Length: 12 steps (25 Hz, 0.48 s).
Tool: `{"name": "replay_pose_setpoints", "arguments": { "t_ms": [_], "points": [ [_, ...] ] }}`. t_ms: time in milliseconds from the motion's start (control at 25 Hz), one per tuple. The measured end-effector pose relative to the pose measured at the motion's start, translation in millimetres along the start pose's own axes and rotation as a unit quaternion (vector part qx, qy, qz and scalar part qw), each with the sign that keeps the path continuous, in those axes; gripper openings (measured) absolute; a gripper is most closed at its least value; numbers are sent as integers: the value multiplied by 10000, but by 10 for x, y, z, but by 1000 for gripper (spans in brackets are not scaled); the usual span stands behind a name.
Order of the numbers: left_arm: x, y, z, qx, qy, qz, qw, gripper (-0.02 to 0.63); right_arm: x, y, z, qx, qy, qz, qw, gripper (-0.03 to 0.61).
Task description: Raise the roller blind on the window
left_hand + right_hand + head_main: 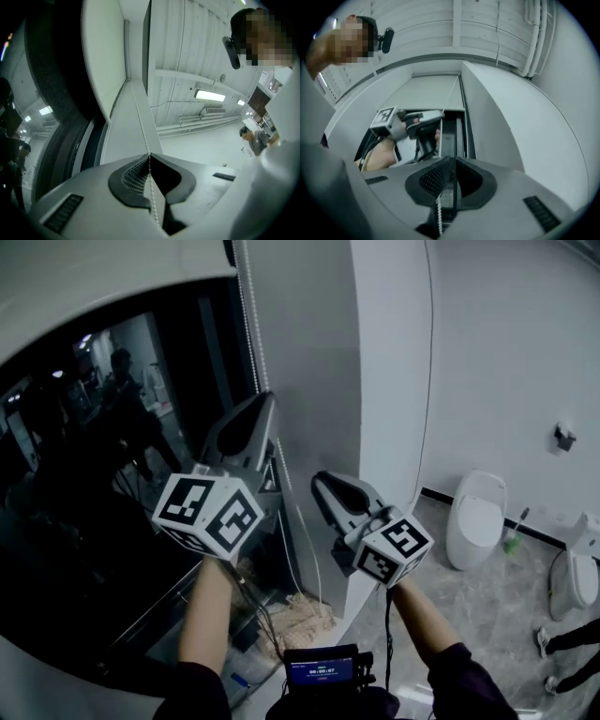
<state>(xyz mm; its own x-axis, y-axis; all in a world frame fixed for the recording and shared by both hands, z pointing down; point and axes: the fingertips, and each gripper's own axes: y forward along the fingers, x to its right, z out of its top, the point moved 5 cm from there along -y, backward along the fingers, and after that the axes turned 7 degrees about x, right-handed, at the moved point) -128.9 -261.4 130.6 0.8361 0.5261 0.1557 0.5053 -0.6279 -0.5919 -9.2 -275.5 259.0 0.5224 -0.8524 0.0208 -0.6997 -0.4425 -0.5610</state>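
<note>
Toilet (475, 518) is standing off at the right, well apart from the dark window (94, 474). Roller blind (424, 91) is covering the window's top. Both grippers are pointing up. Left gripper (149, 157) is pinching the bead chain (140, 122) tight, and right gripper (452, 161) is pinching it too, lower down.

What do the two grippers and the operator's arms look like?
Left gripper and right gripper: grey shells, black ridged pads, each with a white cube of black square markers. Black cable hangs under the right one. Dark sleeves, forearms bare.
</note>
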Motion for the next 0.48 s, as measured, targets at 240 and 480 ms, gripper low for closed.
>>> {"name": "replay_pose_setpoints", "arguments": {
  "t_ms": [240, 480],
  "points": [
    [65, -259, -549, -482, -150, -8, 9987, 17, 170, 639, 703, 368, -29, 234, 9990, 69],
    [325, -758, -1222, -969, -438, -119, 9943, 17, 64, 1137, 1283, 910, -47, 434, 9949, 71]
  ]
}}
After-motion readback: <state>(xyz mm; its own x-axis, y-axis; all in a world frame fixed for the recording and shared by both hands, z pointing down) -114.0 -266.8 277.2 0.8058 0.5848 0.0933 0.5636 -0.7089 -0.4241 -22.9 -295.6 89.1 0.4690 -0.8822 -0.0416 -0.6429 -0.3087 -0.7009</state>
